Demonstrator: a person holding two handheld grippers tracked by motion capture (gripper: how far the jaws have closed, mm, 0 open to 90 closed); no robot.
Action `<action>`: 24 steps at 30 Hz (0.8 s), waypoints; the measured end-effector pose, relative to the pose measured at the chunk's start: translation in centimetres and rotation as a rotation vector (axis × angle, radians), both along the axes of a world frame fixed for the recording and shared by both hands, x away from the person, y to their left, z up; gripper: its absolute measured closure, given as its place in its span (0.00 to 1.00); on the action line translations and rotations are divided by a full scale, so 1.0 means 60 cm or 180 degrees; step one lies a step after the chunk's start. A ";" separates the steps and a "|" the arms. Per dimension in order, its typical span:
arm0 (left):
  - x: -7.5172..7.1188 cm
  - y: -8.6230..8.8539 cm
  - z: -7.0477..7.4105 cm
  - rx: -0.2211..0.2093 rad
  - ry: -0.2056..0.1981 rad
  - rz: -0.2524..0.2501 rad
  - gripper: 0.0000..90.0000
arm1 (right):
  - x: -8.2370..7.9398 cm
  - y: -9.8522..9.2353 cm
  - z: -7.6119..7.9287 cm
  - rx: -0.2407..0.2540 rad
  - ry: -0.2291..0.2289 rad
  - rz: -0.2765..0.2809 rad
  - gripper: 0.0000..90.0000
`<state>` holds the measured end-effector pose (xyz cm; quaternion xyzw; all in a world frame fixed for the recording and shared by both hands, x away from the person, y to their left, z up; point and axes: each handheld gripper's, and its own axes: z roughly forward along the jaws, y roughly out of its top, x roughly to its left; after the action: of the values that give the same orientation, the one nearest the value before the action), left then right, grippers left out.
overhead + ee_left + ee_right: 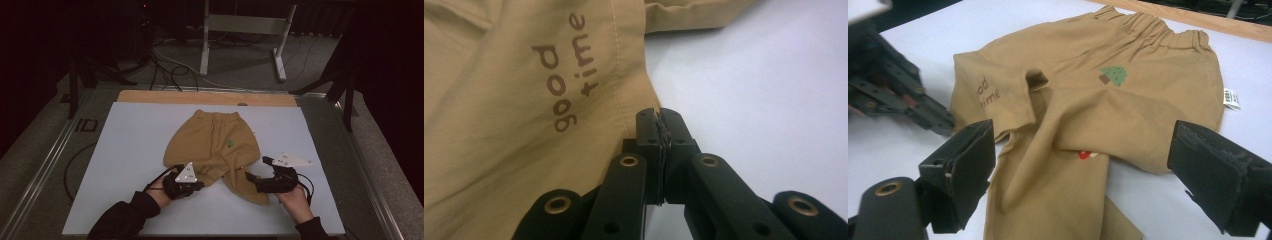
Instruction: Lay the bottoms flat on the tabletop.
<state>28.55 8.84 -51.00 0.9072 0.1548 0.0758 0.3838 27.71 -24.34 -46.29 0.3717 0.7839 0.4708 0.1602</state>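
Tan children's pants point(215, 142) lie flat on the white board, waistband at the far side, legs crossing toward me. Brown "good time" lettering point(569, 75) marks one leg, and a green tree print point(1114, 75) sits near the waistband. My left gripper point(201, 184) is at the hem corner of the left leg. In the left gripper view it point(659, 117) is shut, with the cloth's edge point(644, 75) caught at its tips. My right gripper point(257, 171) hovers at the other leg. Its jaws point(1088, 175) stand wide open, the leg cloth point(1048, 190) lying below and between them.
The white board point(130, 150) has a wooden strip point(150, 96) along its far edge. A white label point(1231, 98) sticks out of the pants' side seam. Beyond the table are a metal stand point(245, 25) and loose cables point(165, 65) on the floor.
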 end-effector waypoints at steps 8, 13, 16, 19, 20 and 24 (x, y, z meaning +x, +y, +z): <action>-0.036 0.059 0.047 -0.0209 -0.0087 -0.0049 0.99 | -0.003 0.001 0.004 -0.0004 -0.0016 0.0008 0.13; -0.052 0.113 0.054 -0.0321 0.0083 -0.0064 0.99 | -0.005 0.003 0.006 -0.0010 -0.0022 0.0016 0.13; -0.059 0.141 0.047 -0.0317 0.0164 -0.0043 0.99 | -0.007 0.003 0.007 -0.0021 -0.0036 0.0022 0.13; -0.066 0.167 0.040 -0.0301 0.0246 -0.0141 0.99 | -0.009 0.003 0.007 -0.0016 -0.0022 0.0018 0.13; -0.067 0.173 0.039 -0.0296 0.0227 -0.0154 0.99 | -0.011 0.003 0.007 -0.0026 -0.0023 0.0021 0.13; -0.061 0.212 0.039 -0.0360 0.0261 -0.0113 0.98 | -0.011 0.001 0.006 -0.0019 -0.0015 0.0013 0.13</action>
<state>24.87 21.58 -48.67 0.8890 0.1584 0.0228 0.4291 27.02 -24.31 -45.94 0.3684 0.7857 0.4697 0.1622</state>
